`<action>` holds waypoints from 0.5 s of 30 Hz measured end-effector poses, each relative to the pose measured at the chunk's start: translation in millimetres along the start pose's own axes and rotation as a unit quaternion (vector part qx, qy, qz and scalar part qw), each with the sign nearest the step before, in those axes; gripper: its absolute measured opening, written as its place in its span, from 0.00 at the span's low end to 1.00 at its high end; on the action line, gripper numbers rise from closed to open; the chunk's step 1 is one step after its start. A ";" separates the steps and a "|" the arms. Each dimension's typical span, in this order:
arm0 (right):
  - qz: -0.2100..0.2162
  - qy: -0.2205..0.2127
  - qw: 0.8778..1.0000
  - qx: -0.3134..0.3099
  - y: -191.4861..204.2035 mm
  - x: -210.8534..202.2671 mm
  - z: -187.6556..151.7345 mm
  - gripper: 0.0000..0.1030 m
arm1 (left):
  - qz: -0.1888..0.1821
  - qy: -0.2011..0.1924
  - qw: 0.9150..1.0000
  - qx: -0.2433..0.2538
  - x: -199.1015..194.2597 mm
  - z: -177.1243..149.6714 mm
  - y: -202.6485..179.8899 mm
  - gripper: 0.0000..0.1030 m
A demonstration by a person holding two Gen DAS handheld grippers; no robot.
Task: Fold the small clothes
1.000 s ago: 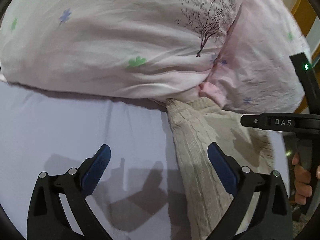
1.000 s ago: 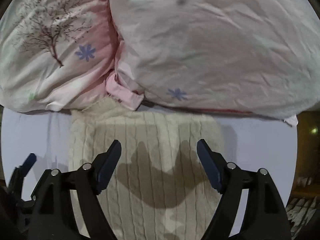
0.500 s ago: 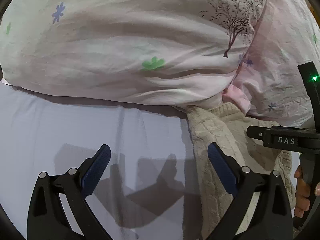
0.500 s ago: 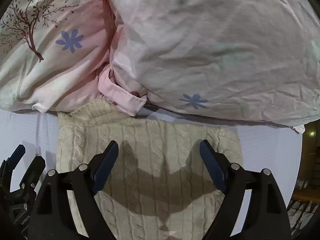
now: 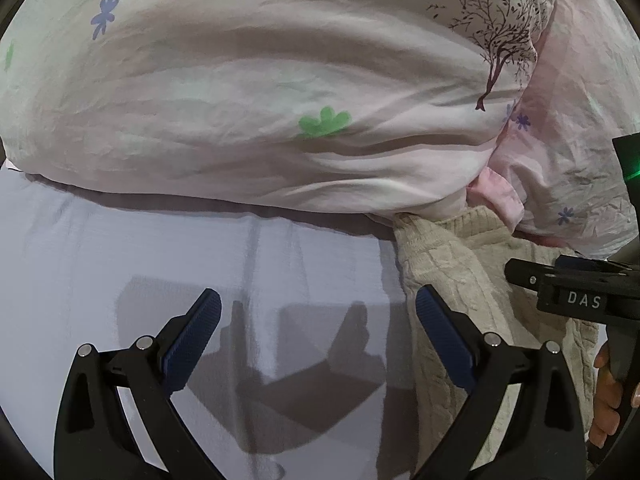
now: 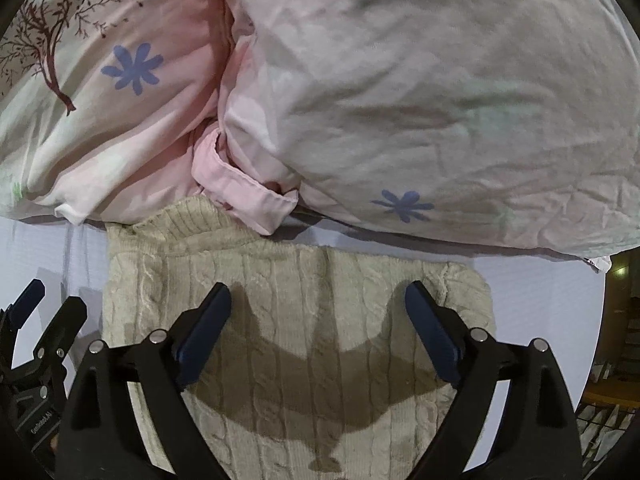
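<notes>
A cream cable-knit sweater [image 6: 316,300] lies flat on the pale lilac sheet [image 6: 540,300], its ribbed collar end tucked against the pink duvet. My right gripper [image 6: 318,312] hovers just above its upper part, jaws opening wide, nothing pressed between the pads. In the left wrist view the same sweater [image 5: 452,268] lies at the right. My left gripper [image 5: 318,320] stands open over the bare sheet [image 5: 160,264] just left of the sweater's edge, with its right finger [image 5: 440,324] over that edge. It holds nothing.
A bulky pink floral duvet [image 5: 280,100] fills the far side and overhangs the sweater's top; a folded pink corner of the duvet [image 6: 244,188] rests on the collar. The right gripper's body [image 5: 576,300] and a hand [image 5: 608,396] show at right in the left view.
Both grippers have sunk toward the bed. The left one has shifted left, off the sweater and over the sheet. The right gripper's jaws have spread wider over the sweater.
</notes>
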State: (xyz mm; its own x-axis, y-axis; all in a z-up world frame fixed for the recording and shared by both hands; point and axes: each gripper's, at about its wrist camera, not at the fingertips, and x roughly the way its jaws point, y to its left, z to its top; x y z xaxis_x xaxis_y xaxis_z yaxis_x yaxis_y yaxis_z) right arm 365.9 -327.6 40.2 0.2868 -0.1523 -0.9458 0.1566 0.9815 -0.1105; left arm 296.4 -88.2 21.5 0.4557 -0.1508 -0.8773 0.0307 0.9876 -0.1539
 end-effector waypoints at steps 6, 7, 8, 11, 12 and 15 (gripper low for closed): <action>0.000 -0.003 1.000 0.000 -4.8 5.3 -12.6 0.88 | 0.019 0.008 1.000 0.011 8.0 0.0 -9.2 0.99; -0.001 -0.003 1.000 0.000 -4.6 6.1 -14.1 0.88 | 0.024 0.009 1.000 0.012 9.1 -0.9 -14.6 0.99; -0.001 -0.004 1.000 0.000 -3.7 6.9 -14.9 0.88 | 0.029 0.010 0.999 0.015 10.1 -0.6 -15.9 0.99; -0.001 -0.007 1.000 -0.001 -1.7 10.3 -19.8 0.88 | 0.031 0.011 0.999 0.014 12.5 1.0 -17.9 0.99; -0.001 -0.007 1.000 0.000 -0.9 10.6 -21.3 0.88 | 0.033 0.012 0.999 0.013 13.5 1.6 -17.9 0.99; 0.000 -0.012 1.000 -0.001 -4.8 11.8 -31.2 0.89 | 0.040 0.013 0.999 0.013 13.9 2.0 -22.4 0.99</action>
State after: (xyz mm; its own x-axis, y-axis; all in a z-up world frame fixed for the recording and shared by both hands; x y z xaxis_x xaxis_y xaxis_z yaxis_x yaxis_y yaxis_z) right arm 339.0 -330.5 20.0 0.3090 -0.1546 -0.9384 0.1547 0.9817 -0.1108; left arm 303.8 -112.3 13.6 0.4341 -0.0731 -0.8979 0.0195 0.9972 -0.0717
